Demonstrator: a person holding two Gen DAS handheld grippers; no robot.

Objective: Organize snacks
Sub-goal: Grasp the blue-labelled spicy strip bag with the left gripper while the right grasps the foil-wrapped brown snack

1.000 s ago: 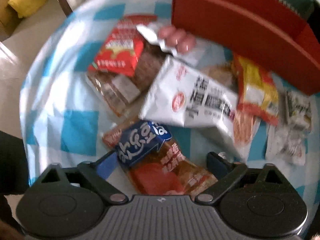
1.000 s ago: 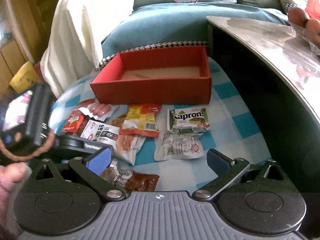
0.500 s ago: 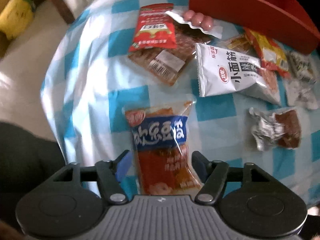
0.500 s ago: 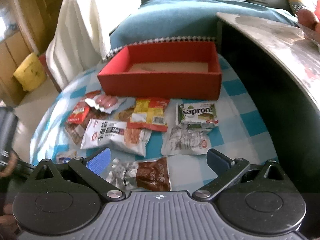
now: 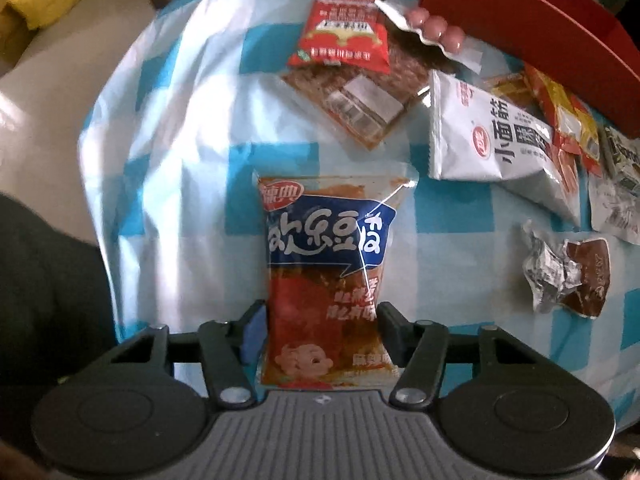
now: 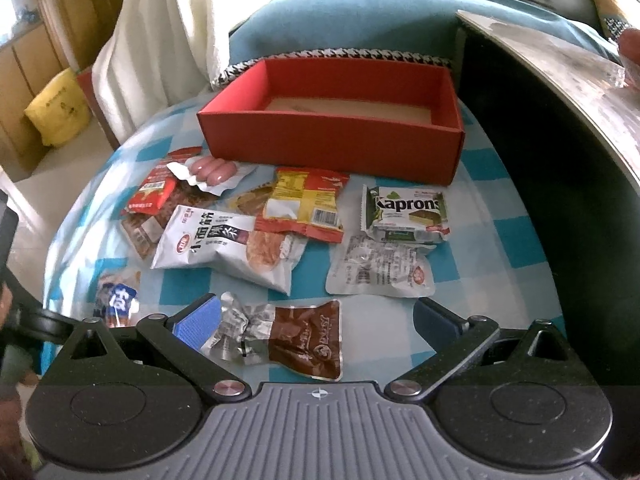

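Observation:
My left gripper (image 5: 320,320) is shut on a red and blue snack packet (image 5: 324,264), its fingers pressing both side edges, low over the checked cloth. The same packet shows in the right wrist view (image 6: 116,304) at the left edge. My right gripper (image 6: 316,320) is open, with a crumpled brown and silver packet (image 6: 280,336) lying between its fingers on the cloth. An empty red box (image 6: 336,120) stands at the back of the table; it also shows in the left wrist view (image 5: 532,16). Several snack packets lie between.
A white noodle-snack bag (image 6: 224,248), a sausage pack (image 6: 208,170), a yellow and red packet (image 6: 308,204), a Kaprons wafer pack (image 6: 404,216) and a silver pouch (image 6: 380,272) lie on the blue checked cloth (image 6: 500,208). A dark table edge (image 6: 540,92) rises at right.
My left gripper closed on the red and blue packet and pulled it back from the pile. My right gripper moved forward and lower over the brown and silver packet.

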